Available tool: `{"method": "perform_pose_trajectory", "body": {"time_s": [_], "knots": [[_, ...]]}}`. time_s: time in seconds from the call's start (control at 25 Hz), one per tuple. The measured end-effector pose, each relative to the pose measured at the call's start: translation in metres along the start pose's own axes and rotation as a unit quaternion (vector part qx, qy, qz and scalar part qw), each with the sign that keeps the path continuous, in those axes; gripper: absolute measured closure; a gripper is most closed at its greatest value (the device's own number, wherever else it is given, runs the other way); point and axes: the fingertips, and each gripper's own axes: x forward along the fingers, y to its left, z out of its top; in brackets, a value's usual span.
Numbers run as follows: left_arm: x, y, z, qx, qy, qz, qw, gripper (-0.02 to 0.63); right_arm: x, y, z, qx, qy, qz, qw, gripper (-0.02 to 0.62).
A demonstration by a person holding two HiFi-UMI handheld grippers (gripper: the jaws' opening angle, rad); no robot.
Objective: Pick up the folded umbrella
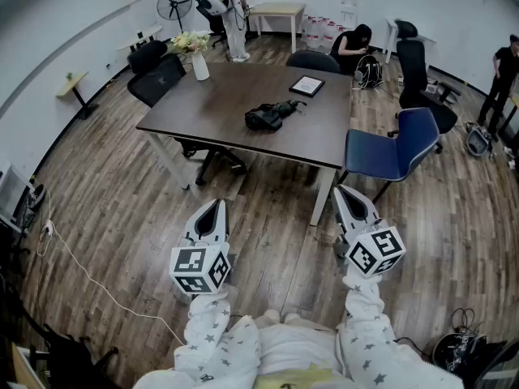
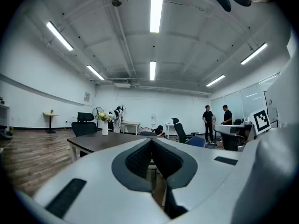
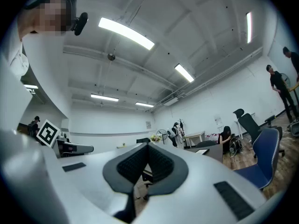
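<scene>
A black folded umbrella lies near the middle of the dark brown table in the head view. My left gripper is held over the floor well short of the table's near edge, its jaws shut with nothing between them. My right gripper is beside it, near the table's front right leg, jaws likewise shut and empty. In the left gripper view the gripper points level at the table edge. The right gripper points slightly upward in its own view. The umbrella is not visible in either gripper view.
A blue chair stands at the table's right side and black chairs at its far left. On the table are a white vase with flowers and a framed tablet. People stand or sit at the room's back. A white cable crosses the floor at left.
</scene>
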Motion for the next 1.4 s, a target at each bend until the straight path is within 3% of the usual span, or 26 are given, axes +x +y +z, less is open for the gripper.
{"method": "perform_pose_trajectory", "body": {"time_s": [0.88,1.12,1.4], "knots": [[0.009,-0.001,-0.027,-0.005,0.033,0.029,0.999,0.581,0.014,-0.023,-0.022,0.028,0.013,0.009,1.0,0.574],[0.038,0.012,-0.035,-0.01,0.042,0.03,0.9986,0.581,0.041,-0.034,-0.031,0.023,0.023,0.017,0.999,0.574],[0.109,0.043,-0.027,-0.007,0.039,0.013,0.9991,0.581,0.106,-0.063,-0.039,0.02,0.026,0.006,0.999,0.574]]}}
